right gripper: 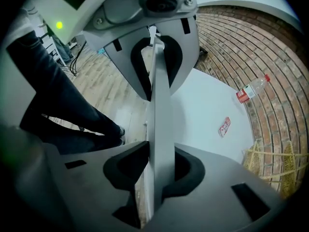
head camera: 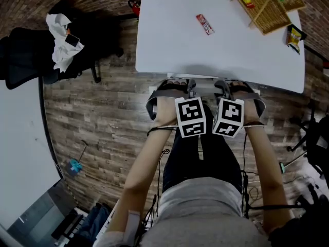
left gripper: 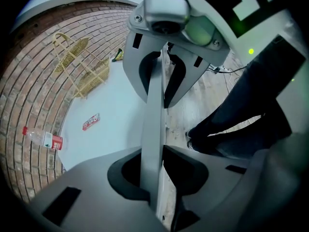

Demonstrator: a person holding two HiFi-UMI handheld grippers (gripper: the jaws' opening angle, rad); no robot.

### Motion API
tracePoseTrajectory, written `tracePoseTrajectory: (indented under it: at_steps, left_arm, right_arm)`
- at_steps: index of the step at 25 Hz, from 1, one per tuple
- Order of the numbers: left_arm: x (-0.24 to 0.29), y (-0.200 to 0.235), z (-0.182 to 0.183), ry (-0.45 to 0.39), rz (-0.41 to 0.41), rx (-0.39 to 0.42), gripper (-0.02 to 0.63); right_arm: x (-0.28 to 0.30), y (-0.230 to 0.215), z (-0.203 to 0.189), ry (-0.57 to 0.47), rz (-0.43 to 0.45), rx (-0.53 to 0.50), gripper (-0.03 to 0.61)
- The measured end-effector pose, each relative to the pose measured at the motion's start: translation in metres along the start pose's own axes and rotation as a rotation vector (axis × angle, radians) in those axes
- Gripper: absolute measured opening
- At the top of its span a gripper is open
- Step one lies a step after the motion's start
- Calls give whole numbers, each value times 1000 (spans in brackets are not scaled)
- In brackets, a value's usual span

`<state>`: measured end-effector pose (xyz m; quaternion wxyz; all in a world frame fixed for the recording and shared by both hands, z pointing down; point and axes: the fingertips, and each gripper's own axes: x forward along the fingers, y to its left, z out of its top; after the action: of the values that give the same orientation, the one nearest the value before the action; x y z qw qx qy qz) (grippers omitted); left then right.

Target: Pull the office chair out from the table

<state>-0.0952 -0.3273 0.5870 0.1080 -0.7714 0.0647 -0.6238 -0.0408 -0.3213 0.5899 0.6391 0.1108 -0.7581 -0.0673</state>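
The chair's grey back edge [head camera: 205,80] shows as a thin strip just under the near rim of the white table [head camera: 175,45]. My left gripper [head camera: 177,85] and right gripper [head camera: 234,86] point steeply down side by side, each shut on that edge. In the left gripper view the flat grey slab [left gripper: 153,115] runs up between the jaws of my left gripper [left gripper: 154,178] to the right gripper [left gripper: 161,81]. In the right gripper view the same slab [right gripper: 160,110] is pinched by my right gripper [right gripper: 159,170]. The chair's seat and base are hidden under the table.
A second, black office chair [head camera: 31,60] with a white cloth on it stands at the left. On the table lie a wicker basket [head camera: 267,4], a red snack bar [head camera: 204,23], a yellow packet [head camera: 294,37] and a bottle [left gripper: 43,138]. Cables and stands crowd the floor at right [head camera: 308,133].
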Motion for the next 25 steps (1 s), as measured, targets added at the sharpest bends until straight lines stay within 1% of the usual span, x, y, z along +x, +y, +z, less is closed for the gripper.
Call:
tracePoseTrajectory:
  at_steps: [8,14,21,25]
  left_arm:
    - [-6,-22,-3,2,-13,3,92]
    - [-11,-46,-7,-3,-8,18,93]
    - [-20,-78,-8,-18,-33,11,92]
    - [-25,-101,-11,-21,-49,13,91]
  right_arm:
    - [-7,21,7,3,10,17,94]
    - [-10,46,9,13,18,32,92]
    - [-17,77,13,4,19,49,91]
    - [-21,102,16,8,33,58,91]
